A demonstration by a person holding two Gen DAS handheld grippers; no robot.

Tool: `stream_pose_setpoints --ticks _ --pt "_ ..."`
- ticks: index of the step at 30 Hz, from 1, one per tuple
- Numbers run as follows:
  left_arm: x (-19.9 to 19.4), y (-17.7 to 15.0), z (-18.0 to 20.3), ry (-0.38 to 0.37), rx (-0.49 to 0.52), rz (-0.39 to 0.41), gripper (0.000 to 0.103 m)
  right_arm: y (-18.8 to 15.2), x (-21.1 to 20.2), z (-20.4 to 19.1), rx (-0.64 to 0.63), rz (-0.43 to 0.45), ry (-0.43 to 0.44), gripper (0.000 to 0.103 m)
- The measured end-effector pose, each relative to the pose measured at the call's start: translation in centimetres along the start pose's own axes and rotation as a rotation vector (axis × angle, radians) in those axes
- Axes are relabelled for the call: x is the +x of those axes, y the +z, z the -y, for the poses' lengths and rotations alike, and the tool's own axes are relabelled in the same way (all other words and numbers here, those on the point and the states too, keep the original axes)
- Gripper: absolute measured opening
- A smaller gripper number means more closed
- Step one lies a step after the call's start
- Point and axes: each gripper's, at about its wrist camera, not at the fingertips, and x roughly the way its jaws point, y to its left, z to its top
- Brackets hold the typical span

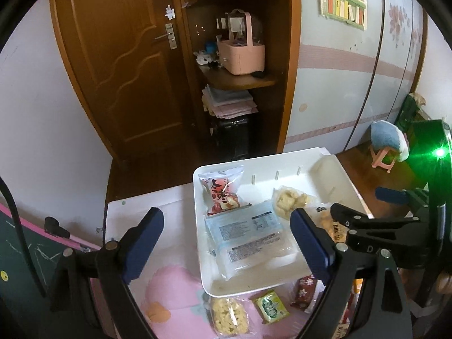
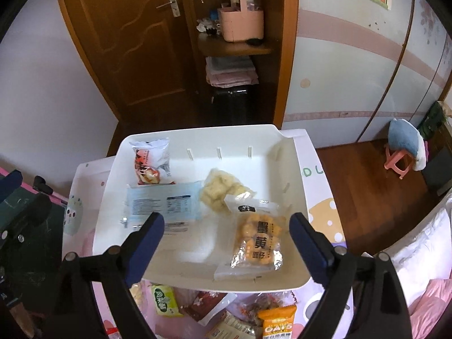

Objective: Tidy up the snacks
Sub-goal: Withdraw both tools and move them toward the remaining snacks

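**Five packets in the tray, more waiting on the table**

On the pink-patterned table [image 2: 325, 212] sits one white tray [image 2: 293, 169], and inside it five snack packets can be counted. One red-and-white packet [image 2: 149, 163] stands against the far left corner. One pale blue flat packet [image 2: 163, 202] lies in front of it, and the left wrist view shows a second, clear flat packet [image 1: 254, 251] lying just nearer, overlapping the blue one's near edge. One clear bag of pale yellow pieces [image 2: 217, 190] lies mid-tray, and one clear packet of orange pieces with black characters [image 2: 257, 243] lies at the near right, its top edge touching the yellow bag.

Outside the tray, along its near rim, at least five more packets lie on the table: one small green packet [image 2: 163, 301], one dark red packet [image 2: 209, 303], one bag of yellow crumbly pieces [image 1: 228, 316], one orange packet [image 2: 278, 325], and one partly hidden reddish one between them.

Both grippers hover above the tray's near edge, tilted down toward it. The left gripper [image 1: 226, 243] has its fingers spread wide with nothing between them; the right gripper [image 2: 226, 243] is likewise spread wide and empty, just beside the left one.
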Motion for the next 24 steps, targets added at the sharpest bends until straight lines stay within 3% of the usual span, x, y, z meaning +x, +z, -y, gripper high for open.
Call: stream_pose_setpoints --ticks 7,24 --pt "-2.3 -0.9 -0.1 -0.016 -0.046 -0.010 0.091 -0.9 -2.7 -0.2 -0.027 0.029 0.022 0.091" --pt "-8.9 -5.3 1.5 0.034 -0.082 -0.001 0.091 -4.5 -10.8 1.8 -0.055 0.110 0.044 0.091"
